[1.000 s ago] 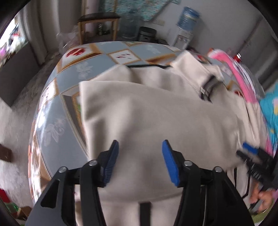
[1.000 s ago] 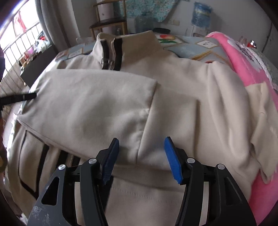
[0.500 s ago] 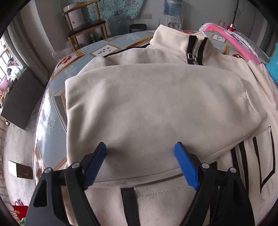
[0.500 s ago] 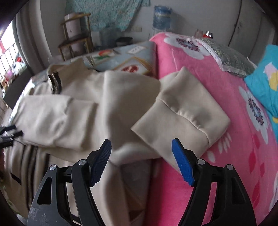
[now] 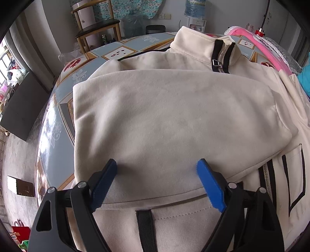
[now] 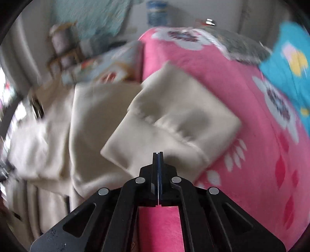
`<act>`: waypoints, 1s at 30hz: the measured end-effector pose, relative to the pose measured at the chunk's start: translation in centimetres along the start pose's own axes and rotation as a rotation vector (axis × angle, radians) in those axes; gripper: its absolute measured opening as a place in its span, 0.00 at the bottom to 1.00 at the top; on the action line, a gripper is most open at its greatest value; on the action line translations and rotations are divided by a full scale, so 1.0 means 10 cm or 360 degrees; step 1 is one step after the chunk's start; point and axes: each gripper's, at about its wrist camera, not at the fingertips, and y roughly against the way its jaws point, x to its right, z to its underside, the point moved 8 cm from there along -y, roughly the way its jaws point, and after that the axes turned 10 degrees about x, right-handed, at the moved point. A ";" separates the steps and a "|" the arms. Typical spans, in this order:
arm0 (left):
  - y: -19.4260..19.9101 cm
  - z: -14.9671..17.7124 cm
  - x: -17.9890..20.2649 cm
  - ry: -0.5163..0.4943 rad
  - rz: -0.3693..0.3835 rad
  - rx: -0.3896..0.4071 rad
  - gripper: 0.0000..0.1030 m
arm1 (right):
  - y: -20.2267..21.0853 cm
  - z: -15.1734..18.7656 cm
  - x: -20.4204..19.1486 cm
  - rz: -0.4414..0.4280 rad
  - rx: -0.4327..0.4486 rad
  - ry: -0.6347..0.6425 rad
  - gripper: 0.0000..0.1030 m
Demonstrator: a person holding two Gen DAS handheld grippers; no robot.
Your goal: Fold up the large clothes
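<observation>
Blue-padded fingers of the right gripper (image 6: 158,155) are pressed together at the edge of the cream jacket's sleeve cuff (image 6: 174,120), which lies on a pink floral blanket (image 6: 251,155); motion blur hides whether any fabric sits between the pads, so whether they hold it cannot be told. The left gripper (image 5: 157,172) has its two fingers spread wide and holds nothing, hovering over the other sleeve (image 5: 164,116), which is folded flat across the chest of the jacket (image 5: 193,217). That jacket is spread front-up over a tiled-pattern table top (image 5: 58,126), its zipped collar (image 5: 220,56) at the far side. Risks, as a judgement: if the right pads caught only the cuff's rim, or nothing, a pull would let the sleeve slip and drop crooked; dragging it could also wrinkle the body or disturb the folded sleeve, since nothing pins the garment. Counted: two grippers, one jacket, two sleeves, one collar, one blanket, one turquoise cushion (image 6: 290,62), one water dispenser (image 5: 194,13).
</observation>
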 end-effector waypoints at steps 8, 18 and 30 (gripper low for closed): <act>0.00 0.00 0.01 -0.0004 0.0005 0.0009 0.82 | 0.61 -0.44 -0.13 -0.0206 0.0160 -0.0059 0.22; -0.01 -0.01 0.00 -0.0003 0.0006 -0.0008 0.82 | -0.30 0.12 -0.84 0.0162 -0.0074 0.0695 0.66; -0.01 -0.01 0.00 -0.0013 0.0017 -0.0001 0.82 | -0.55 0.09 -0.65 0.0126 -0.0146 0.0588 0.46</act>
